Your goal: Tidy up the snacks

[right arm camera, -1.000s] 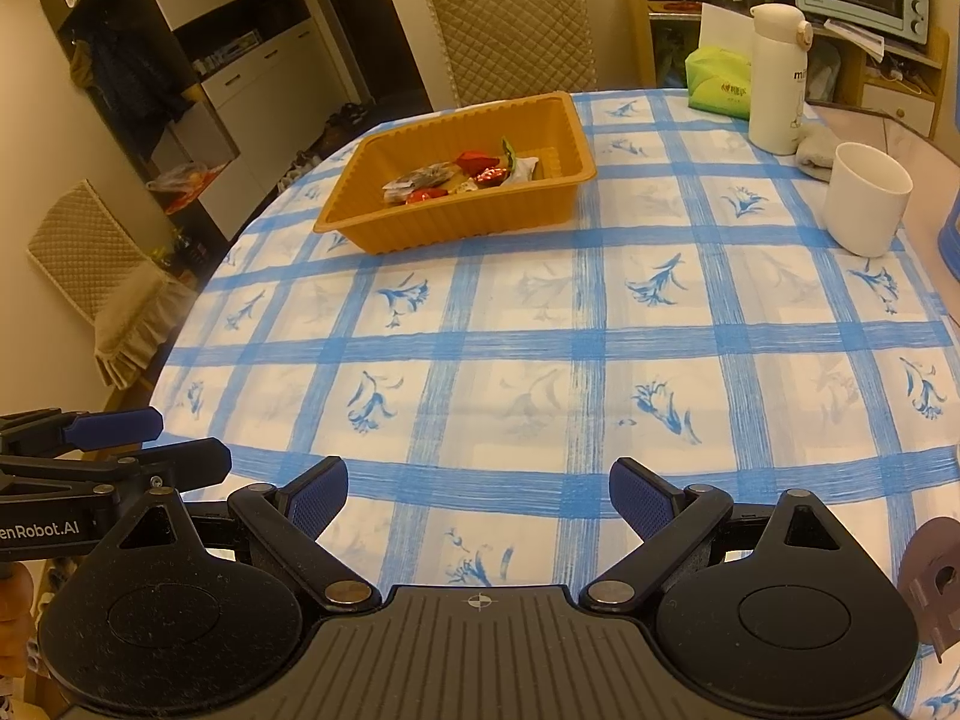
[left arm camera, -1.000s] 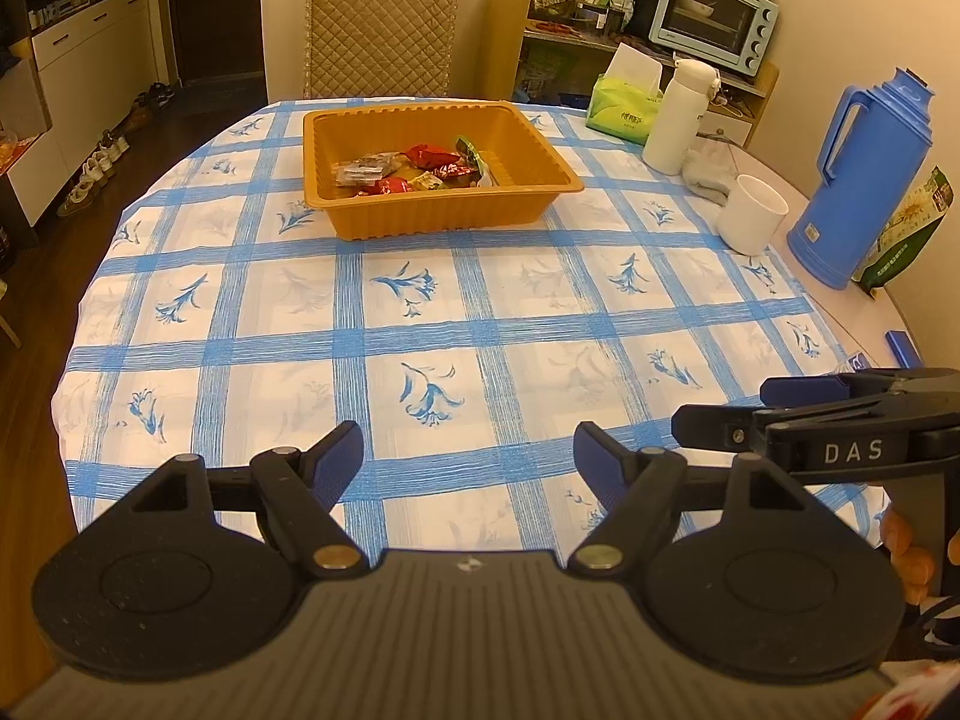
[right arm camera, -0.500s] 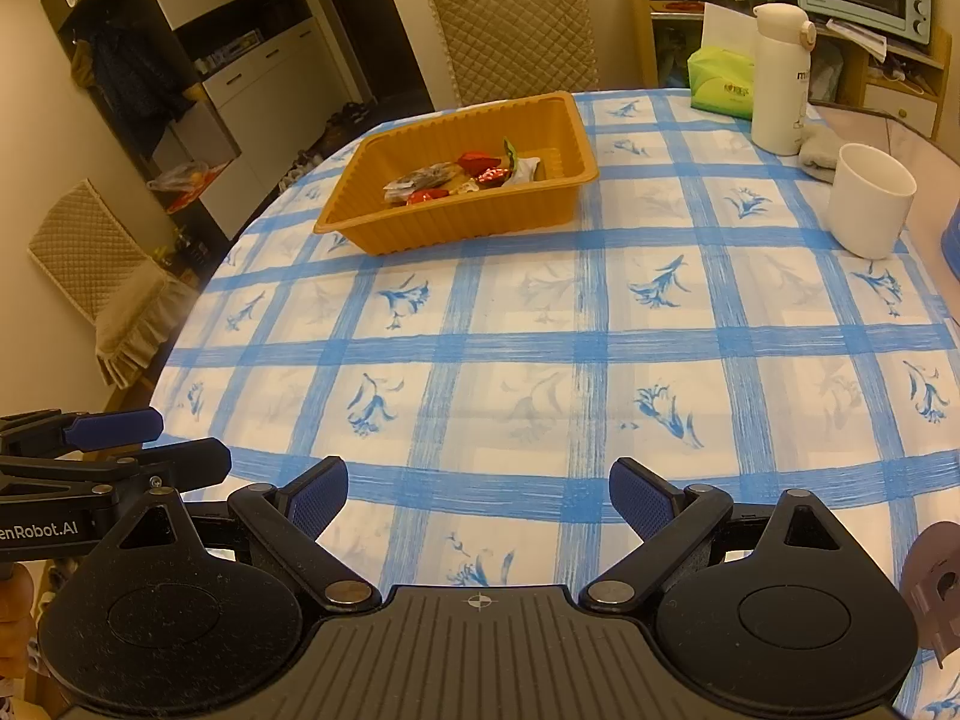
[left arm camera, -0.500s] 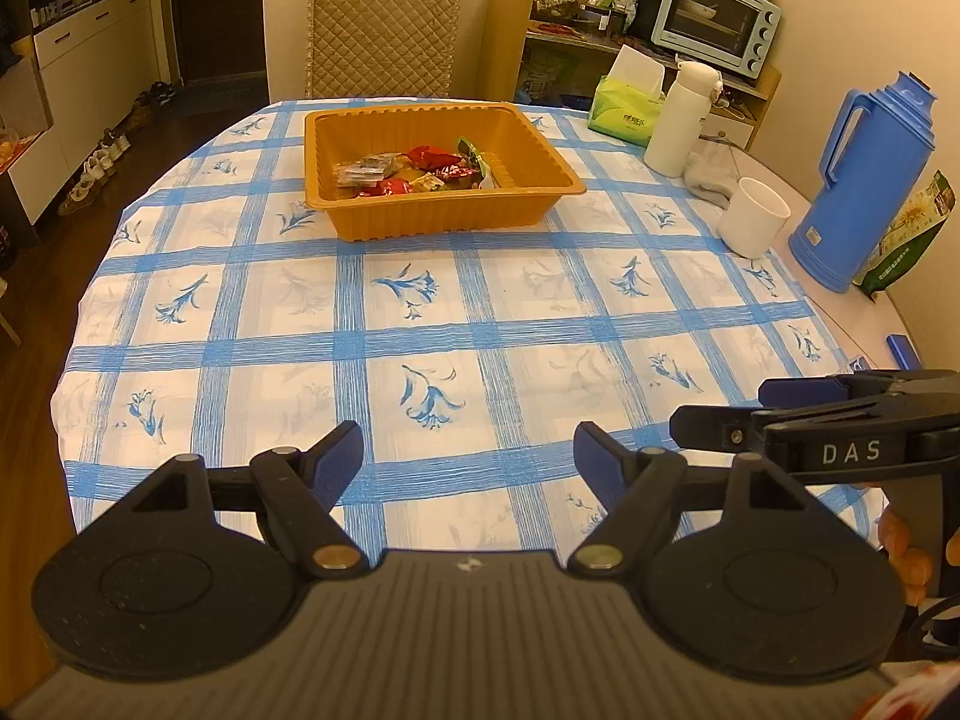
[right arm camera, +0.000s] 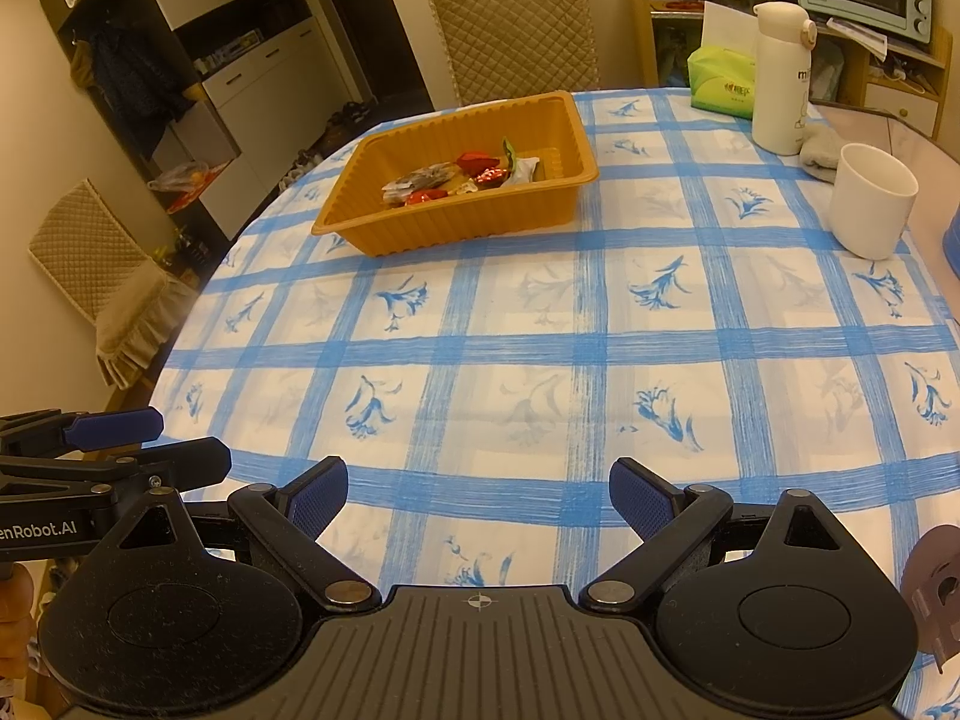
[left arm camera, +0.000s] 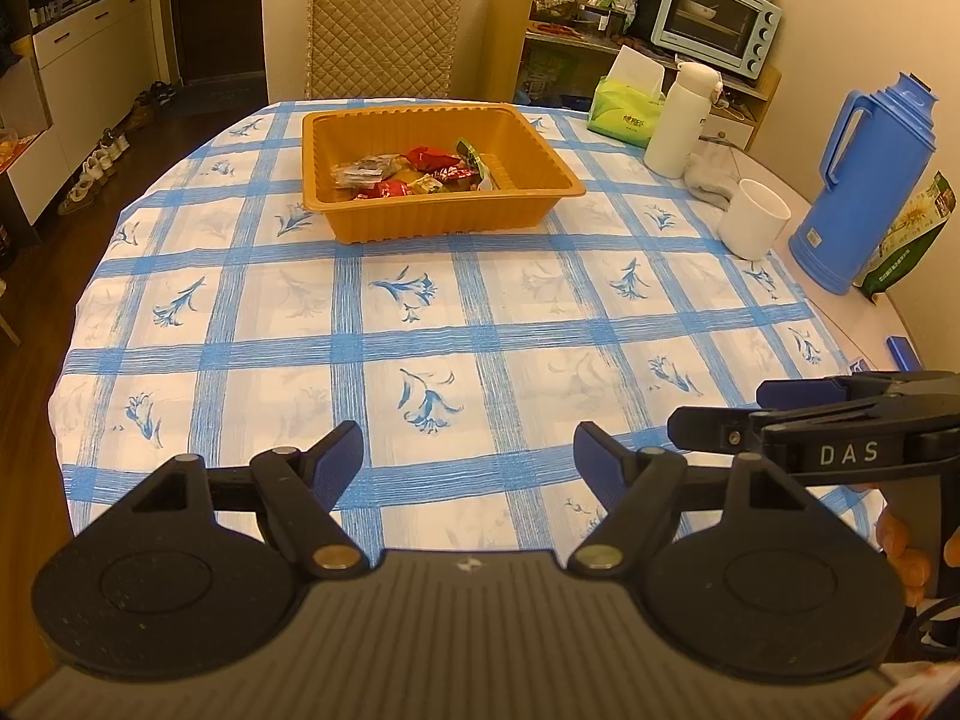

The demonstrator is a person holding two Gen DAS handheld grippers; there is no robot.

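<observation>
An orange tray point(left arm camera: 360, 222) stands at the far side of the table and holds several wrapped snacks point(left arm camera: 414, 171). It also shows in the right wrist view point(right arm camera: 384, 234) with the snacks point(right arm camera: 465, 177) inside. My left gripper point(left arm camera: 468, 456) is open and empty above the near table edge, far from the tray. My right gripper point(right arm camera: 477, 495) is open and empty, also at the near edge. Each gripper shows from the side in the other's view, the right one point(left arm camera: 840, 420) and the left one point(right arm camera: 108, 444).
A white cup point(left arm camera: 753, 225), a white flask point(left arm camera: 678, 120), a green tissue pack point(left arm camera: 624, 111), a blue thermos jug point(left arm camera: 858, 186) and a green bag point(left arm camera: 912, 234) stand along the right side. A padded chair point(left arm camera: 381, 30) stands behind the table point(left arm camera: 480, 312).
Both grippers stay open and nearly still; the left wrist view has shifted only slightly.
</observation>
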